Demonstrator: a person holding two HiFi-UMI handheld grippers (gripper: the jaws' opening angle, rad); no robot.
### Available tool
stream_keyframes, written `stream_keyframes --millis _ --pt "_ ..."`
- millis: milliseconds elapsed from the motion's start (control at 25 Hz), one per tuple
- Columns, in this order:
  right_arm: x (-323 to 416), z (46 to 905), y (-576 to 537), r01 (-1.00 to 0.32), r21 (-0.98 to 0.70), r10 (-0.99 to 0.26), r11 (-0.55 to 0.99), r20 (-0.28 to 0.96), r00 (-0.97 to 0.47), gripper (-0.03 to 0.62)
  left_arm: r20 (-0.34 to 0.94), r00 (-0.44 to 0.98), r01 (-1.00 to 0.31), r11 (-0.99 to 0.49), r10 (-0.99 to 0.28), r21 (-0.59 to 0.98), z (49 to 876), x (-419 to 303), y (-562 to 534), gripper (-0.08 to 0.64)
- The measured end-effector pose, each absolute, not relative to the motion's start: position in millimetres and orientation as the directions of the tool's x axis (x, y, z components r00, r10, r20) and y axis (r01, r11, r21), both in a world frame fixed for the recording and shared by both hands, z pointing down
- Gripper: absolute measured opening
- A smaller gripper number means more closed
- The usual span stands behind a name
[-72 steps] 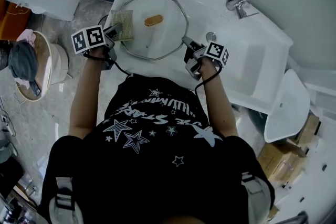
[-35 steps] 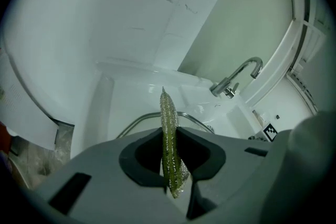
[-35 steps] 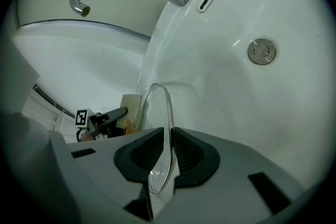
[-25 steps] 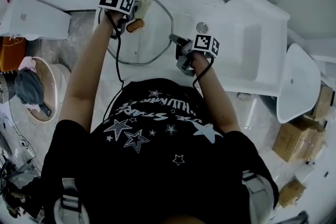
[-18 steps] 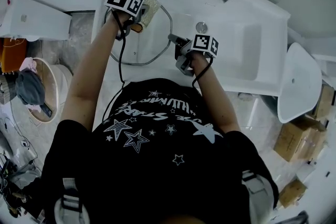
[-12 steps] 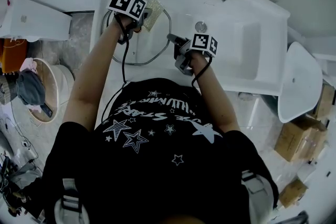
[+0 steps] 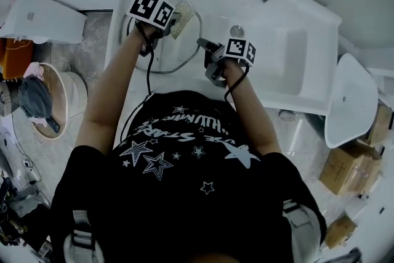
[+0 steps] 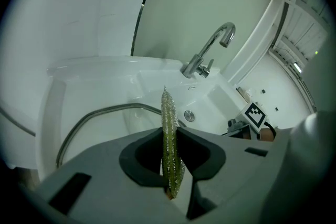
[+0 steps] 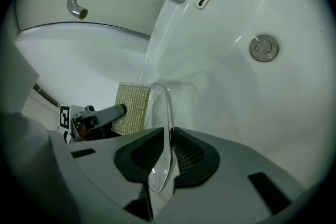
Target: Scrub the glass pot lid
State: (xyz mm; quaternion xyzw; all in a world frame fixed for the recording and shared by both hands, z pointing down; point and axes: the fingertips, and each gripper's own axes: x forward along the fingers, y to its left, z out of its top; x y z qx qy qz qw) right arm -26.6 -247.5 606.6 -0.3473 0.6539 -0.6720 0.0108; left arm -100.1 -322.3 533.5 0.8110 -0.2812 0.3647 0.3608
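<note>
With our right gripper [image 7: 205,46] clamped on the glass pot lid [image 7: 166,55] at its rim and our left gripper [image 7: 169,21] pinching the scouring pad [image 7: 183,9], we judged scrubbing under way, not finished.

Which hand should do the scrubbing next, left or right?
Left, probably. The left tongs pinch the scrubbing pad, right by the glass lid. The right tongs are clamped on the lid's rim, holding it in the sink, so they look busy steadying it.
</note>
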Motion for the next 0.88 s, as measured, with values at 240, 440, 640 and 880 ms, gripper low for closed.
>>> stream_keyframes --millis 240,440,640,880 --pt "-27 606 -247 -0.438 -0.887 -0.467 -0.145 0.452 -0.76 0.057 0.807 0.533 -0.719 -0.64 -0.256 0.271 513 -107 -331 0.069" --pt "-28 606 -247 -0.436 -0.888 -0.468 -0.145 0.449 -0.761 0.057 0.856 0.474 -0.666 -0.72 -0.207 0.194 519 -100 -318 0.069" --pt "-29 606 -247 -0.432 -0.89 -0.468 -0.145 0.446 -0.763 0.057 0.872 0.466 -0.645 -0.732 -0.15 0.219 530 -91 -302 0.071" --pt "-29 606 -247 -0.427 -0.893 -0.469 -0.144 0.441 -0.765 0.057 0.876 0.469 -0.641 -0.727 -0.117 0.246 534 -90 -285 0.07"
